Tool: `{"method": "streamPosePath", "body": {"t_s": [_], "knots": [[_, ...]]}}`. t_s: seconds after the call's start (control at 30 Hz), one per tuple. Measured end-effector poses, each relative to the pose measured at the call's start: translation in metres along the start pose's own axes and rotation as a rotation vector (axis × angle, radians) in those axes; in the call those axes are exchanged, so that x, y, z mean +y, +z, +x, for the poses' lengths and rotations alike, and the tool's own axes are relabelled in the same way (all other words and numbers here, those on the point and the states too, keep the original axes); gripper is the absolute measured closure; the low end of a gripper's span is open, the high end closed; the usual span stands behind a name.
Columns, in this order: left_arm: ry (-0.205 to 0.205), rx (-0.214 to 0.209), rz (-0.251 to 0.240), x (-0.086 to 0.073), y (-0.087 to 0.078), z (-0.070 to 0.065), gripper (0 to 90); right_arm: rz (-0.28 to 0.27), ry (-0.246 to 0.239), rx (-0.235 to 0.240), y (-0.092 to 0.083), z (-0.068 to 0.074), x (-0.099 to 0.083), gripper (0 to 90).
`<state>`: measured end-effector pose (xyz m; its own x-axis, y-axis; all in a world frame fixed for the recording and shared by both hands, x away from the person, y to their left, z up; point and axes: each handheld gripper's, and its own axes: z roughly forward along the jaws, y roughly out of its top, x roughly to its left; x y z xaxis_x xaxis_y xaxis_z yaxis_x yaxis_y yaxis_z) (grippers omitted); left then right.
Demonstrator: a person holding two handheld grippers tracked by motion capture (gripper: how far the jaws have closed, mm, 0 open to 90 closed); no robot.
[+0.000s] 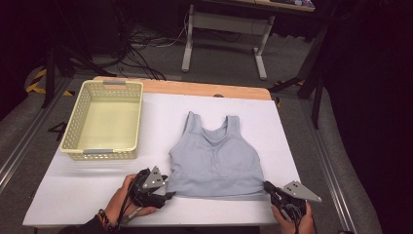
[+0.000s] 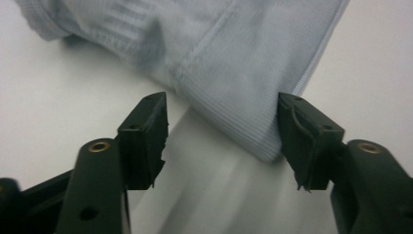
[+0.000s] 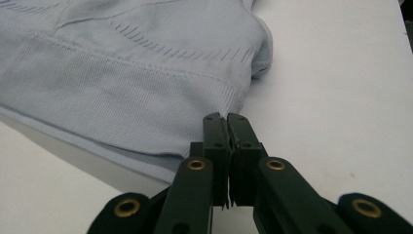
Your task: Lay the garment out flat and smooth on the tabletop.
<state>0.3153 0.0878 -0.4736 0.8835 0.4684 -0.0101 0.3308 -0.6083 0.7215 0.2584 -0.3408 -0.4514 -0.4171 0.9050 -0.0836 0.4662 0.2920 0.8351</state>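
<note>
Left gripper view: my left gripper fingers released, light blue ribbed fabric top's hem corner between them. Right gripper fingers clenched on its other hem corner, white tabletop beside.

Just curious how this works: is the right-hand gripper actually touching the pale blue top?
Touching. The right gripper view shows the right gripper with jaws shut at the hem corner of the top, the fabric meeting their tips.

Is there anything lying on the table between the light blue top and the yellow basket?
Nothing visible. The white table is bare between the top and the basket, which sits beyond the top's left side and holds nothing.
</note>
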Motion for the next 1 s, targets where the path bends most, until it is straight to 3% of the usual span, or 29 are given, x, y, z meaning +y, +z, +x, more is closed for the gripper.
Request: {"method": "streamPosePath", "body": {"t_s": [0.1,0.13,0.2,0.3,0.43,0.5,0.57,0.63,0.7,0.77,0.8,0.87,0.97,1.0], "knots": [[0.044,-0.017,0.005,0.005,0.002,-0.003,62.1,0.001,0.001,-0.007,0.001,-0.002,0.000,87.2],[0.073,-0.005,0.011,0.006,0.001,-0.005,72.4,0.002,-0.001,-0.009,0.002,-0.002,0.000,87.2],[0.128,0.038,0.013,0.008,-0.002,-0.009,80.9,0.003,0.001,-0.003,0.002,-0.002,-0.001,87.2],[0.155,0.046,-0.059,0.010,-0.021,-0.004,82.9,0.011,-0.006,0.014,0.003,0.000,-0.001,87.2],[0.144,0.045,-0.117,0.007,-0.047,0.004,83.3,0.025,-0.013,0.084,0.011,0.008,-0.002,87.2],[0.162,0.048,-0.132,0.007,-0.054,-0.005,83.1,0.037,-0.045,0.087,0.014,0.014,-0.001,87.2],[0.205,0.048,-0.132,0.006,-0.057,-0.017,82.2,0.035,-0.063,0.071,0.014,0.016,0.000,87.2],[0.232,0.035,-0.147,0.006,-0.061,-0.027,80.2,0.028,-0.054,0.069,0.012,0.012,0.000,87.2],[0.225,0.026,-0.173,0.005,-0.066,-0.030,78.1,0.024,-0.035,0.062,0.010,0.007,-0.002,87.2],[0.198,0.050,-0.191,0.004,-0.070,-0.027,77.7,0.018,-0.023,0.056,0.008,0.005,-0.002,87.2],[0.182,0.077,-0.188,0.004,-0.069,-0.024,77.7,0.018,-0.026,0.053,0.008,0.005,-0.002,87.2],[0.110,0.122,-0.180,0.003,-0.062,-0.009,77.3,0.025,-0.040,0.049,0.008,0.006,-0.001,87.2],[0.074,0.144,-0.162,0.006,-0.050,0.005,79.8,0.042,-0.051,0.050,0.010,0.007,-0.002,87.2],[0.061,0.134,-0.160,0.009,-0.045,0.009,80.1,0.045,-0.051,0.052,0.011,0.006,-0.002,87.2]]}}
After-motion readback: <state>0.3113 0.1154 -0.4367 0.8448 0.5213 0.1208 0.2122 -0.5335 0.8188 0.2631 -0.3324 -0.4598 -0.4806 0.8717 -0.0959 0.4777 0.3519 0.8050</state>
